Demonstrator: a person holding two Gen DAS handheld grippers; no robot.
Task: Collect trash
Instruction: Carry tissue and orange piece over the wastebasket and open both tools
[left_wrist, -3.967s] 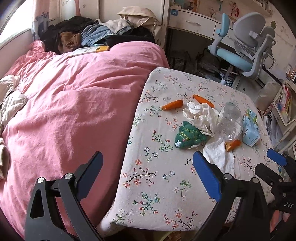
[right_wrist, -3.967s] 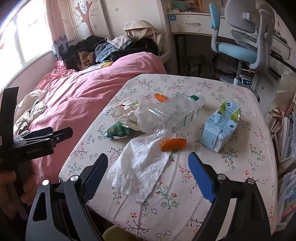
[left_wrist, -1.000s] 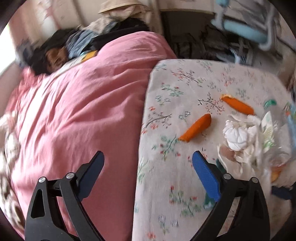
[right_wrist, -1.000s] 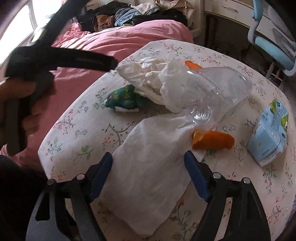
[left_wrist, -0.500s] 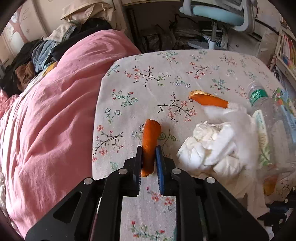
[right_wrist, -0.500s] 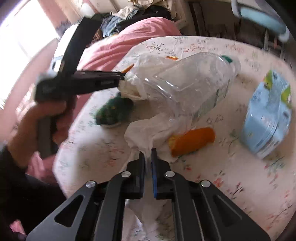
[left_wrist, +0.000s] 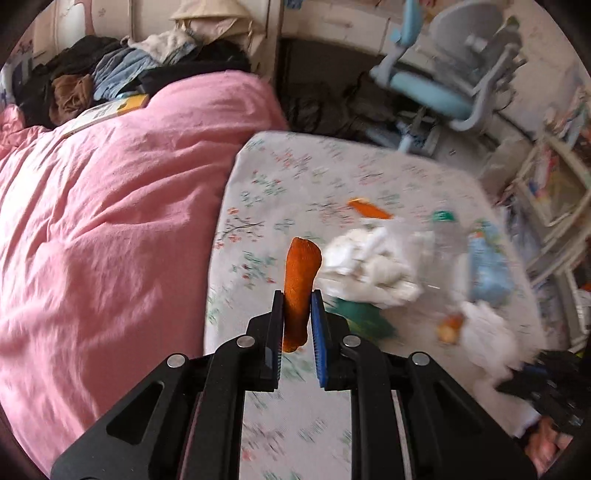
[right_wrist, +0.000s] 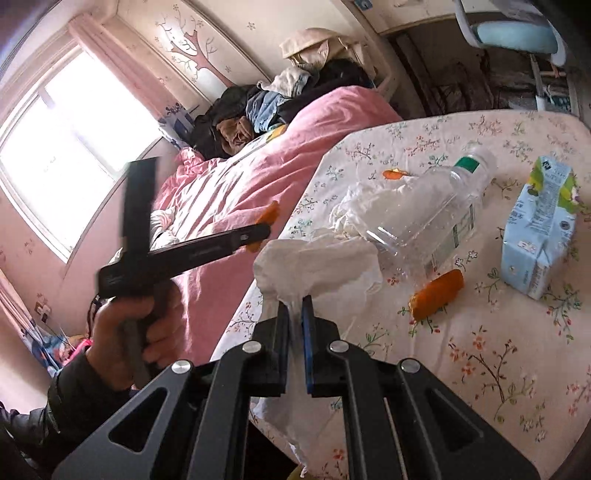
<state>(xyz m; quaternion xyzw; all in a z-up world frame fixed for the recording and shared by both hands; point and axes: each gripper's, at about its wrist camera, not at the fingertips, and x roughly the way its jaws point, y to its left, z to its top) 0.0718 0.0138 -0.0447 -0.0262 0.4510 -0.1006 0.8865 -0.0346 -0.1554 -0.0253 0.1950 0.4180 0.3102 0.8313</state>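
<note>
The left gripper (left_wrist: 298, 301) is clamped on an orange peel (left_wrist: 300, 273), holding it above the floral table (left_wrist: 295, 173) near the edge that meets the pink bed (left_wrist: 110, 206). The right gripper (right_wrist: 295, 308) pinches a white tissue (right_wrist: 321, 266) lifted off that table. On the table lie a clear plastic bottle (right_wrist: 424, 218), a second peel (right_wrist: 437, 293) and a blue carton (right_wrist: 539, 236).

Print covers the carton (right_wrist: 540, 229) and the bottle label (right_wrist: 452, 236) on my table (right_wrist: 480, 354), but none of it is sharp enough to read.
</note>
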